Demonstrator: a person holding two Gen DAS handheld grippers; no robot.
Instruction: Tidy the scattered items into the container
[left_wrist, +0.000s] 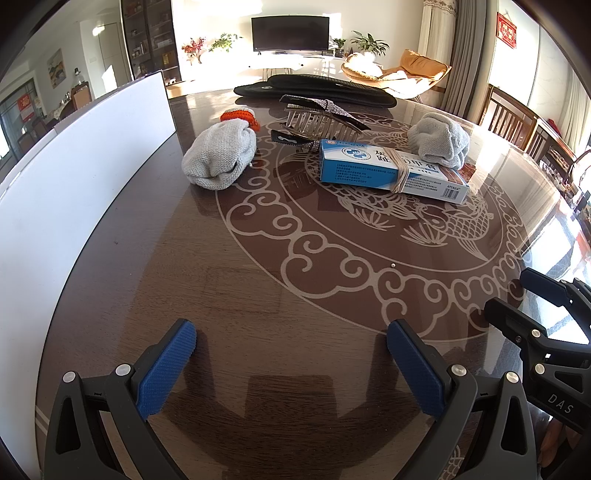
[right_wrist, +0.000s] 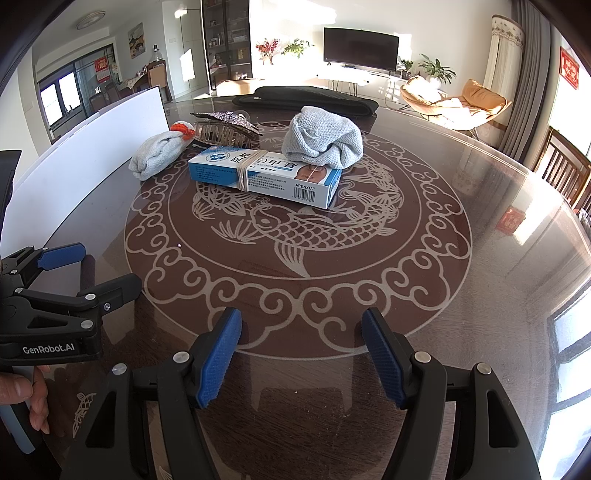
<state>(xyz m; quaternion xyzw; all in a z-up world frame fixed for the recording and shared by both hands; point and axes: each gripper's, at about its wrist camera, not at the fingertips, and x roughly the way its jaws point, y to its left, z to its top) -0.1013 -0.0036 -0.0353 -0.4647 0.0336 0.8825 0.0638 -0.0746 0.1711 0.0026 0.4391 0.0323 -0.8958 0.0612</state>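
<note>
Soft grey sock bundle (right_wrist: 322, 135) looks light and squishy; pinch its middle. Both grippers (left_wrist: 291, 363) (right_wrist: 301, 354) wait near, spread wide, empty.

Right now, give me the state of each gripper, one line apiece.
Left gripper: open, holding nothing, above the bare table.
Right gripper: open, holding nothing, short of the blue box.

glossy wood table (right_wrist: 461, 229) — knitted cloth bundles (right_wrist: 321, 136), cardboard box (right_wrist: 266, 175).
</note>
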